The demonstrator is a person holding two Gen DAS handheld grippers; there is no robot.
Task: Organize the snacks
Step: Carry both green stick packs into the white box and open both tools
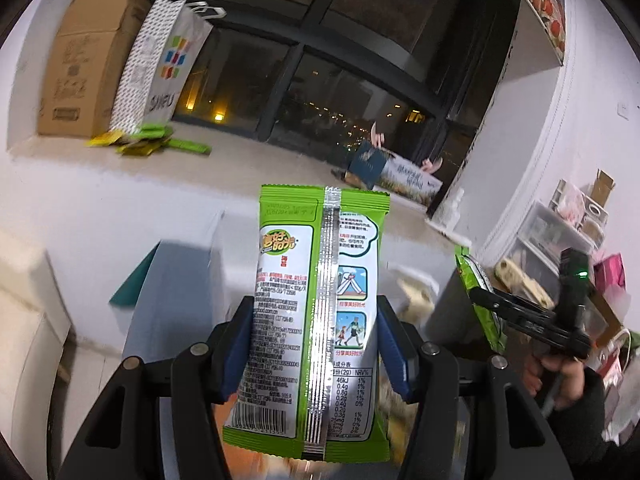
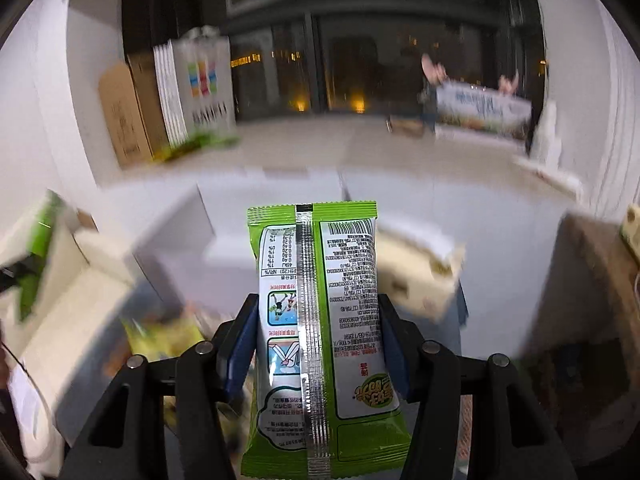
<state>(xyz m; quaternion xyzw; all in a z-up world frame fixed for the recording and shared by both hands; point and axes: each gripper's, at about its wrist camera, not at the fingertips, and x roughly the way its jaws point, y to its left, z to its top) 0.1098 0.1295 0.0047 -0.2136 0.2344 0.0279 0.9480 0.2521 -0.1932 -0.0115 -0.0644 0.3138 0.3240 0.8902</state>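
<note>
Snack packets: one green packet [image 1: 316,320] pinched upright in the left claw [image 1: 316,344], another [image 2: 320,340] in the right claw [image 2: 318,344], more [image 1: 148,142] on the far ledge [image 1: 260,152] at left, so sorting appears unfinished.

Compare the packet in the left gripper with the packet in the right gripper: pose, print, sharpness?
The left gripper's packet has its barcode end near the camera and print upright; the right gripper's packet is flipped, barcode at the far end, print upside down. The left view's background is fairly sharp, the right view's heavily blurred. Shared: green-and-white wrapper, silver back seam facing the camera, held by the sides between blue pads.
</note>
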